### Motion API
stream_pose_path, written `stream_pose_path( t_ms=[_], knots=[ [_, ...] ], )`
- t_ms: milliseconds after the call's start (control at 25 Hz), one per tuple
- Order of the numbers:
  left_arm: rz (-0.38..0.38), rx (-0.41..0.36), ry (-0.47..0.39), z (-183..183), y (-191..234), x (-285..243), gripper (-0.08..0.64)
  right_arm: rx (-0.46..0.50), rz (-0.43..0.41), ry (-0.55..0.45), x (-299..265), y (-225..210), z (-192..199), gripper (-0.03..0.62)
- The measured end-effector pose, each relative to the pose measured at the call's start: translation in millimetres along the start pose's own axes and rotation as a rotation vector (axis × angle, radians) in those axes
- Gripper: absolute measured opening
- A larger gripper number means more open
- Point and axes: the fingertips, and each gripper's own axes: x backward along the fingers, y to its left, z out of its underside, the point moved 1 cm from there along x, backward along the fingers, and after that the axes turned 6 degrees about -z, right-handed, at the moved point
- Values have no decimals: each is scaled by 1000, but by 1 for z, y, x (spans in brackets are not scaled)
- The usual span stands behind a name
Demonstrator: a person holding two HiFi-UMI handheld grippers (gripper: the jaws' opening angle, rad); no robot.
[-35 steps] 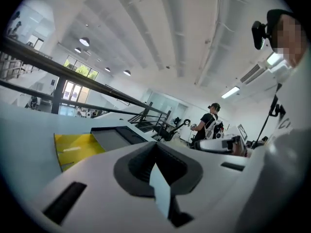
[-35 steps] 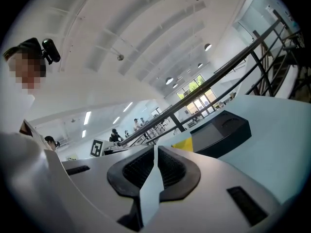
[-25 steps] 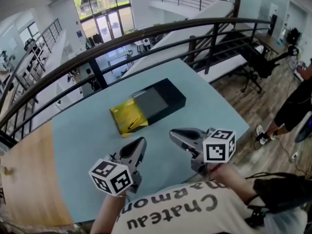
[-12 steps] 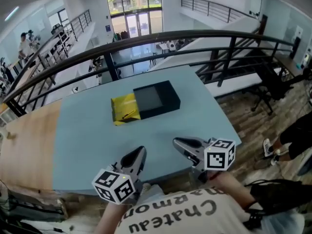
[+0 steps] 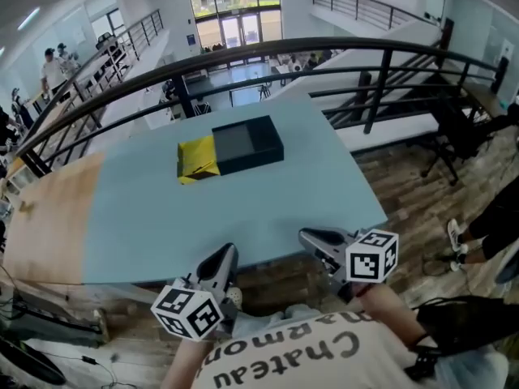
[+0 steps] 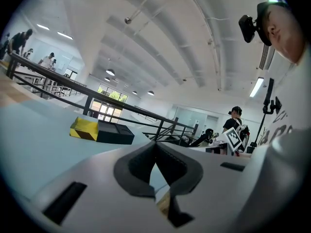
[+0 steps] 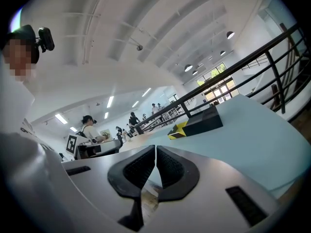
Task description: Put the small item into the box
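Note:
A black open box (image 5: 247, 143) lies at the far side of the light blue table (image 5: 243, 217). A small yellow packet (image 5: 197, 159) lies against the box's left end. The left gripper view shows the packet (image 6: 83, 128) and box (image 6: 115, 133) far off, and so does the right gripper view, with its packet (image 7: 178, 129) and box (image 7: 201, 122). My left gripper (image 5: 226, 252) and right gripper (image 5: 306, 236) hang just off the table's near edge, well short of both objects. Both are shut with nothing between the jaws.
A bare wooden section (image 5: 45, 217) makes up the table's left part. A dark metal railing (image 5: 268, 55) curves behind the table, with an open drop beyond. Wooden floor and a standing person (image 5: 486, 209) are at the right. Other people stand far off at the left.
Both grippers have drawn back from over the table to just past its near edge. The box and packet now sit farther away. The jaws stayed shut.

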Motion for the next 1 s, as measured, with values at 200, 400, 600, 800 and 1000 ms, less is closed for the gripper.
stream_pose_path(
  t_ms=[200,400,600,800,1000],
  knots=[
    [-13,-43,4,1,-19,1,2,-5,-32,-3,11,3,3,41],
    [-38,-38,9,-2,-20,6,2,-4,-51,-9,10,5,-1,41],
    [-38,-41,2,-2,-22,2,2,3,-55,-9,12,1,-5,41],
    [-31,-50,11,-1,-27,-3,2,0,-63,-3,11,-3,-6,41],
    [-39,-45,11,-1,-24,-10,2,-3,-76,4,8,-8,-7,41]
  ],
)
